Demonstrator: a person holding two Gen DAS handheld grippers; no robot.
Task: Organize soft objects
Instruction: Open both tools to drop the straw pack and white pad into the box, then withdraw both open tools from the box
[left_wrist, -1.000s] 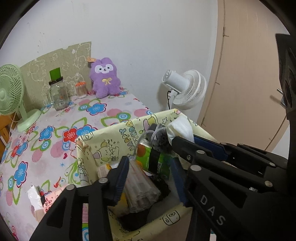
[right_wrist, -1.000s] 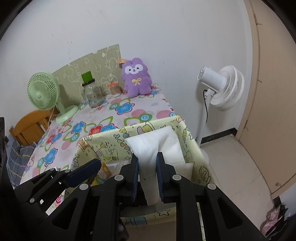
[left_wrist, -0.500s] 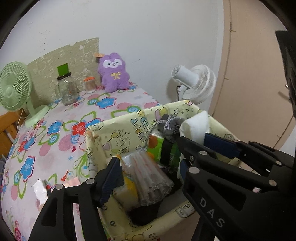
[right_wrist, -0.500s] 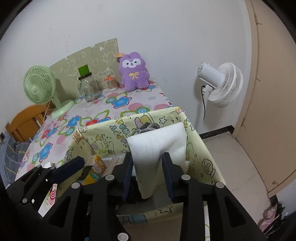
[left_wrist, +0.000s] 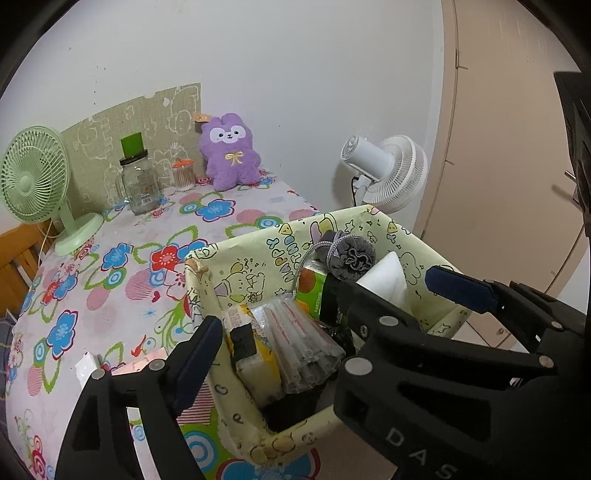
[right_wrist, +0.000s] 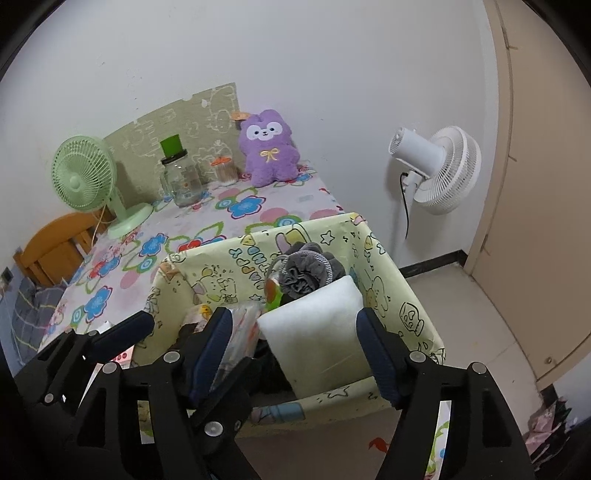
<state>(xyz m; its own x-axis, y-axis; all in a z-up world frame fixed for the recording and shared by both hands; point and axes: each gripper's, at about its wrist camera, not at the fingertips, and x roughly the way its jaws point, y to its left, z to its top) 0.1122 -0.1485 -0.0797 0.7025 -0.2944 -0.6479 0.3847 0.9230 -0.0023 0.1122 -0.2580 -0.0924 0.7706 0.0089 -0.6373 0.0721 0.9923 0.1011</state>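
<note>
Both sets of jaws have just been opening: the right gripper (right_wrist: 295, 350), which a second ago pinched the white foam pad (right_wrist: 317, 332), now stands wide with its pads clear of it, so the pad has been let go to stand on edge at the right end of the yellow cartoon basket (right_wrist: 406, 295). On the left, the left gripper (left_wrist: 321, 306) also gapes over the basket's left part, holding nothing; the bundle of straws (left_wrist: 299, 347) lies loose beneath. Behind the pad sits a grey mesh puff (right_wrist: 303, 269). Further back on the flowered worktop (left_wrist: 110, 295) a purple plush (left_wrist: 229, 155) leans against the wall, probably the next soft thing to collect.
</note>
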